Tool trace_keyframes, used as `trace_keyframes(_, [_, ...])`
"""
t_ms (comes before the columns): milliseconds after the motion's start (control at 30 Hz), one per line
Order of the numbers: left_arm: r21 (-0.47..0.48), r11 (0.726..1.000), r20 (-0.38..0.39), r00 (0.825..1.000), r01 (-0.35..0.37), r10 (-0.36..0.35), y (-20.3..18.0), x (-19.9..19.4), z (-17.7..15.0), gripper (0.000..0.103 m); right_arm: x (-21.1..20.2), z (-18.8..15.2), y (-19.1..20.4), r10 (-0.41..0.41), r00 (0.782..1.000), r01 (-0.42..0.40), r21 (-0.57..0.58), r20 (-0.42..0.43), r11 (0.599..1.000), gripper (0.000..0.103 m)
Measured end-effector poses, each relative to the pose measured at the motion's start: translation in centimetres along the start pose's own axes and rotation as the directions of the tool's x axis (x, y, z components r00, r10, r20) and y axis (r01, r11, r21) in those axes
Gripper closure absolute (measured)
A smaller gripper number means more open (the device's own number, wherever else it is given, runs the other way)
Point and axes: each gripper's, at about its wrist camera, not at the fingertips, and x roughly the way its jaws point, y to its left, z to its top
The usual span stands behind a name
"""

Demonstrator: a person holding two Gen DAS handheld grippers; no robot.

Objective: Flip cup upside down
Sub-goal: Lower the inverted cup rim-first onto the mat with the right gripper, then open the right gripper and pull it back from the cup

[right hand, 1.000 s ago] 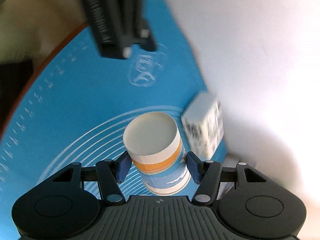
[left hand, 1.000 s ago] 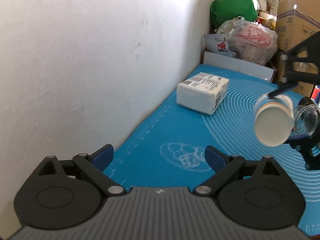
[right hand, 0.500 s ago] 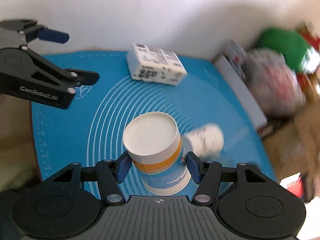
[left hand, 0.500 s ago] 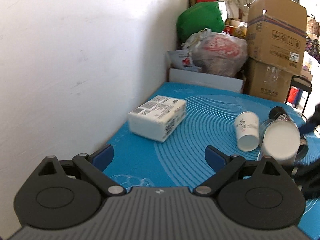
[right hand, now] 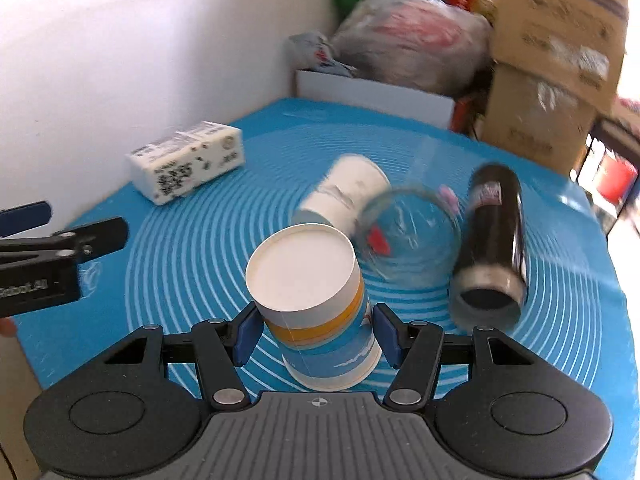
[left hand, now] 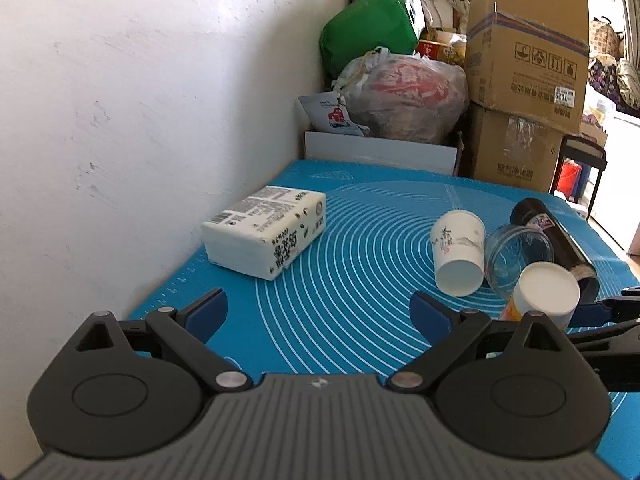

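My right gripper (right hand: pixel 316 330) is shut on a paper cup (right hand: pixel 316 304) with white, orange and blue bands. The cup is upside down, its flat white bottom facing up, its rim low near the blue mat (right hand: pixel 192 248). The same cup (left hand: pixel 542 292) shows at the right of the left wrist view, with the right gripper's finger behind it. My left gripper (left hand: pixel 318 312) is open and empty above the mat's left front part.
A white paper cup (left hand: pixel 456 256) lies on its side mid-mat, beside a clear plastic cup (left hand: pixel 516 260) and a black cylinder (left hand: pixel 556 236), both lying down. A white tissue pack (left hand: pixel 266 236) lies by the wall. Bags and cardboard boxes (left hand: pixel 524 60) stand beyond the mat.
My right gripper has swung round with the cup, which has come down toward the mat with its bottom up. My left gripper has turned to face the mat's far end.
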Motion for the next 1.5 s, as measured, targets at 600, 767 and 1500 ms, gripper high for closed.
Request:
trace_keyframes(600, [0.024,0.999,-0.034,0.999,0.036,-0.035,-1.1,-0.5,-0.2,0.006,-0.3,-1.3,-2.0,0.025,0.999,-0.029,0.147,0.026,0.989,0.024])
trace_keyframes(767, [0.029,0.999,-0.033,0.998,0.046,-0.045,-1.2,-1.7,0.0,0.006,-2.8,-1.5,-1.9,-0.007,0.998,-0.004,0.163,0.069,0.987,0.000])
trace_keyframes(1500, [0.090,0.993,-0.010,0.997,0.080,-0.079,-2.0,-8.3,-2.0,0.006,-13.7,-7.3,0.0,-0.060,0.981,0.023,0.197,0.184,0.980,0.000])
